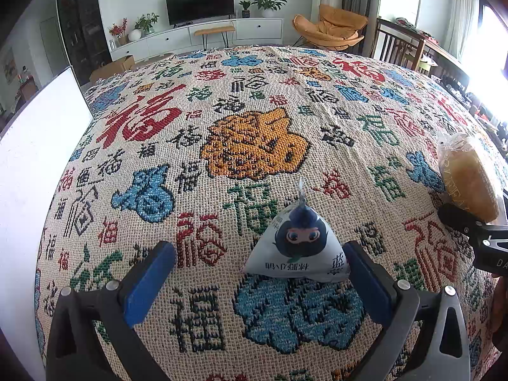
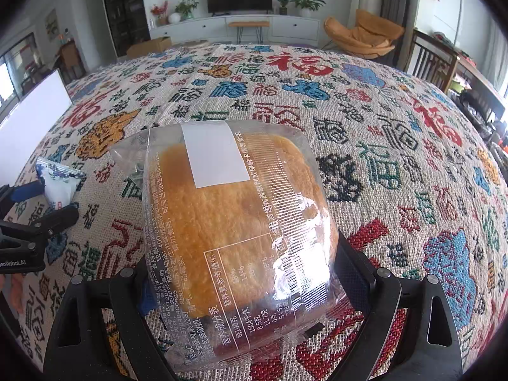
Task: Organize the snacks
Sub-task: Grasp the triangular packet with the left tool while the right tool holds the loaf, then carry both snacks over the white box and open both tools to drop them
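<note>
A woven cloth point(image 1: 254, 101) patterned with Chinese characters covers the surface. The left gripper point(image 1: 260, 273) is spread wide, its 2 blue-padded fingers either side of a small pyramid-shaped snack packet point(image 1: 300, 247) standing on the cloth near its right finger. The right gripper point(image 2: 241, 273) clamps a clear-wrapped bread loaf point(image 2: 238, 222) held above the cloth.

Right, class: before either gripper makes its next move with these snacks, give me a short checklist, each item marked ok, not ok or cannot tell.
1. Right gripper shut on the bread packet: ok.
2. Bread packet lifted clear of the cloth: cannot tell.
3. Left gripper open: ok.
4. Triangular snack pouch between the left fingers: ok, close to the right-hand pad.
5. Pouch upright on the cloth: ok.
6. Place to put the snacks in view: not ok.
</note>
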`<action>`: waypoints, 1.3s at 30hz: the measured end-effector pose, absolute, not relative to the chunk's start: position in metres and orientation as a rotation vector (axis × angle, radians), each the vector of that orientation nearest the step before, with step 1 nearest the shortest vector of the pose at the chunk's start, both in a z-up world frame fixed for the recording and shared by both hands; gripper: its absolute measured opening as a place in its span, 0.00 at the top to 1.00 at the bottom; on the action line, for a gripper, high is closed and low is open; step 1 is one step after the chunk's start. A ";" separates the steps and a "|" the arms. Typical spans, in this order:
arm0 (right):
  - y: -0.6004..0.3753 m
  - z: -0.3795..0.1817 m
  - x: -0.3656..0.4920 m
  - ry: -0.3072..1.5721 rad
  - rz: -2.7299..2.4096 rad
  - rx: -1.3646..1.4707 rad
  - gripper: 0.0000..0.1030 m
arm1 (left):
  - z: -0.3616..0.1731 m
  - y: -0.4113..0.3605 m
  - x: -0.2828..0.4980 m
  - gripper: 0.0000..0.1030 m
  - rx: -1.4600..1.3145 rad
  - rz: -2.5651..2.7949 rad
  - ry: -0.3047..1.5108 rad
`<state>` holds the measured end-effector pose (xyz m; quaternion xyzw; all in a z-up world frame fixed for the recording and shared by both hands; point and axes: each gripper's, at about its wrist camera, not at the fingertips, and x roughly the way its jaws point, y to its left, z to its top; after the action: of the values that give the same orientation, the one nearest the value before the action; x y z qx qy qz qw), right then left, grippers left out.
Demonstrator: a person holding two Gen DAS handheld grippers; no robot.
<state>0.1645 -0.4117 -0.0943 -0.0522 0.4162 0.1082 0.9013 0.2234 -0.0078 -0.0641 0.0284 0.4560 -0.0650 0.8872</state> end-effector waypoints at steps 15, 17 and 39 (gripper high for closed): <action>-0.412 -0.094 0.165 0.861 0.225 -0.106 0.10 | -0.064 -0.008 0.223 0.00 0.059 -0.135 0.948; -0.413 -0.095 0.162 0.861 0.225 -0.105 0.10 | -0.064 -0.008 0.223 0.00 0.058 -0.138 0.950; -0.448 -0.017 0.147 0.998 0.338 0.166 0.20 | 0.012 0.015 0.182 0.52 -0.205 -0.364 0.938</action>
<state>0.1475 -0.4476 -0.0175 0.0791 0.4756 0.1610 0.8612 0.1819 0.0153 0.0122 -0.0980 0.4487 -0.1742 0.8710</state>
